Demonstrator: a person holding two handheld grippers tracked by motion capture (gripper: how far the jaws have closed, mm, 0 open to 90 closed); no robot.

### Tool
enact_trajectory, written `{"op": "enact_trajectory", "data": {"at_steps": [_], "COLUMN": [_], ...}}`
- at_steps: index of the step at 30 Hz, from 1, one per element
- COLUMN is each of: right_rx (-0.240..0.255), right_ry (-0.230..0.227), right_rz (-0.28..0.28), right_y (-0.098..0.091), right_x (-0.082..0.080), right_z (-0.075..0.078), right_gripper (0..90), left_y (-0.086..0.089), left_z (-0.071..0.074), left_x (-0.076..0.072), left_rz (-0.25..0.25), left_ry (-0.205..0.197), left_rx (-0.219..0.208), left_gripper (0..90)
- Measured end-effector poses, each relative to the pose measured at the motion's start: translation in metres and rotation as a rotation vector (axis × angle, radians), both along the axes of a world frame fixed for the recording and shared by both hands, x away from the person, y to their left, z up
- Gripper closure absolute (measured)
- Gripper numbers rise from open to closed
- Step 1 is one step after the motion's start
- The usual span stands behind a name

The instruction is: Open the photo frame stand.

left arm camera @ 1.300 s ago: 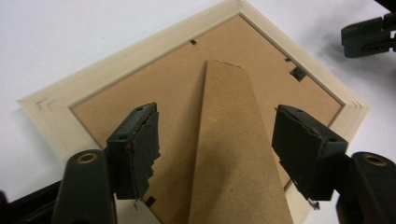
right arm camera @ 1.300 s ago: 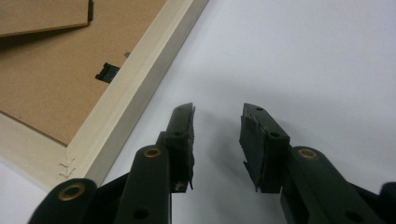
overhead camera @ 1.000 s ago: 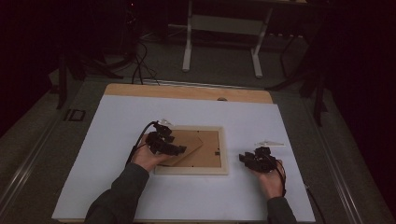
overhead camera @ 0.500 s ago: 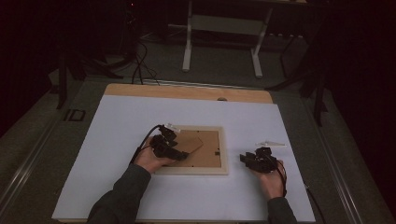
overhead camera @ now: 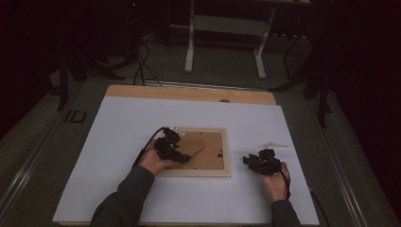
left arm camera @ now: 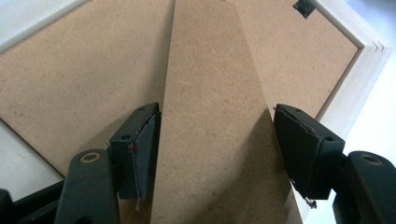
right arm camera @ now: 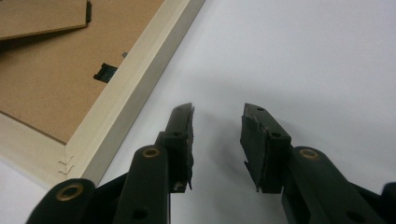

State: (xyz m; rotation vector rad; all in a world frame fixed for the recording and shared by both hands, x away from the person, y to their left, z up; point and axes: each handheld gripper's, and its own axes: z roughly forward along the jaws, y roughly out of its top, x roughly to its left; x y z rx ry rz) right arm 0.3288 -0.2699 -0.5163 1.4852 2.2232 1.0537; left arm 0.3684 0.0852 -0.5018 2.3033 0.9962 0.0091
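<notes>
Overhead, we see the picture frame face down mid-tabletop. Our left gripper straddles its stand, jaws just closing, barely touching; squeezing off-centre could snap the hinge. Our right gripper rests half-open, empty, beside the frame.

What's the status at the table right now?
Left hand-held gripper closing, straddling frame's stand flap, not clamped. Right hand-held gripper open, empty, beside picture frame. Nothing blocking.
</notes>
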Motion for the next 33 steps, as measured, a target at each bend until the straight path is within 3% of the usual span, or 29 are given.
{"op": "enact_trajectory", "data": {"at_steps": [9,25,33], "right_rx": [-0.003,-0.002,-0.001], "right_ry": [0.002,0.007,0.009], "right_rz": [0.003,0.005,0.004], "right_y": [0.0,0.0,-0.001], "right_x": [0.0,0.0,0.001], "right_z": [0.0,-0.001,-0.002], "right_gripper": [63.5,63.1,63.0], "left_y": [-0.005,-0.007,-0.015], "left_z": [0.005,0.012,0.004], "left_x": [0.002,0.009,0.013], "left_rz": [-0.021,-0.006,-0.02], "left_ry": [-0.006,0.018,0.054], "left_rx": [0.042,0.013,0.066], "left_gripper": [35.3,36.2,36.9]}}
